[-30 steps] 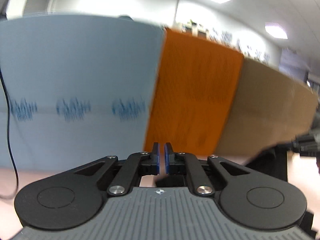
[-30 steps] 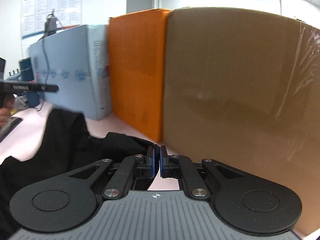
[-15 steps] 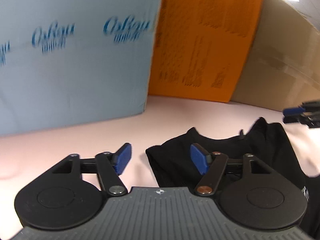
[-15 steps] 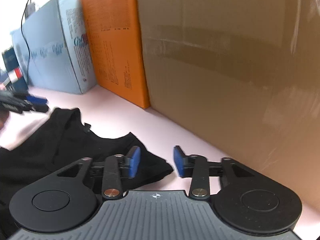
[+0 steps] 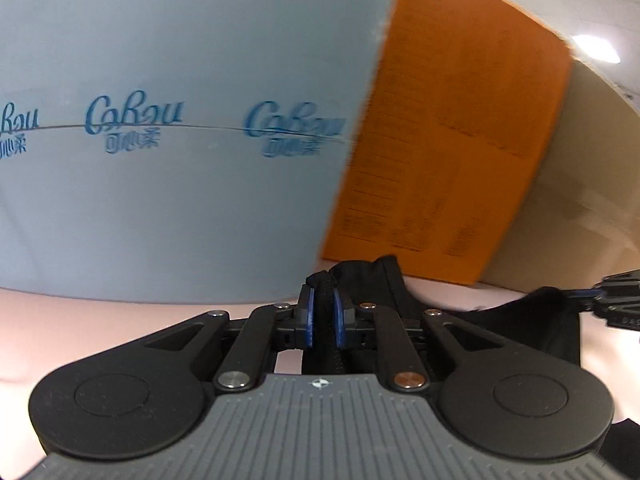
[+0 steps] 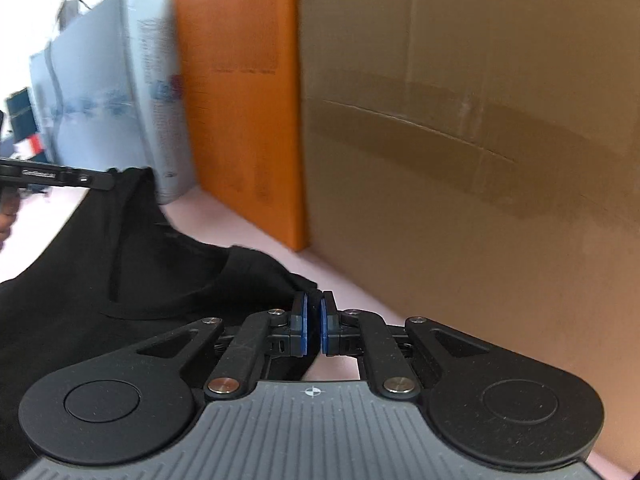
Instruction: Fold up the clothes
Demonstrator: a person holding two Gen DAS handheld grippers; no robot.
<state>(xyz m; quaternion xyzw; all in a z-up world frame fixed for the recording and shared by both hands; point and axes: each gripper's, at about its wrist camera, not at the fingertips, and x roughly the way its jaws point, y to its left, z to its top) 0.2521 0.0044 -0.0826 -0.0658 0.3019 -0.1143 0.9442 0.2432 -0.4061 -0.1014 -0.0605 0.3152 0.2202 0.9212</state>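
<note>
Between the left claw (image 5: 322,322) pads a bunched black hem of the shirt (image 5: 384,280) is pinched as they close; the cloth spans rightward to the right claw (image 6: 314,322), clenched on the other corner, both ends lifted, body trailing below

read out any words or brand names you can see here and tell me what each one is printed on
"CoRou", with "可心柔" beneath: repeated across the pale blue box.
Orange box: rows of small print, too blurred to read.
Blue box's side panel in the right wrist view: print too blurred.
Left gripper: small white lettering on its side, illegible.
</note>
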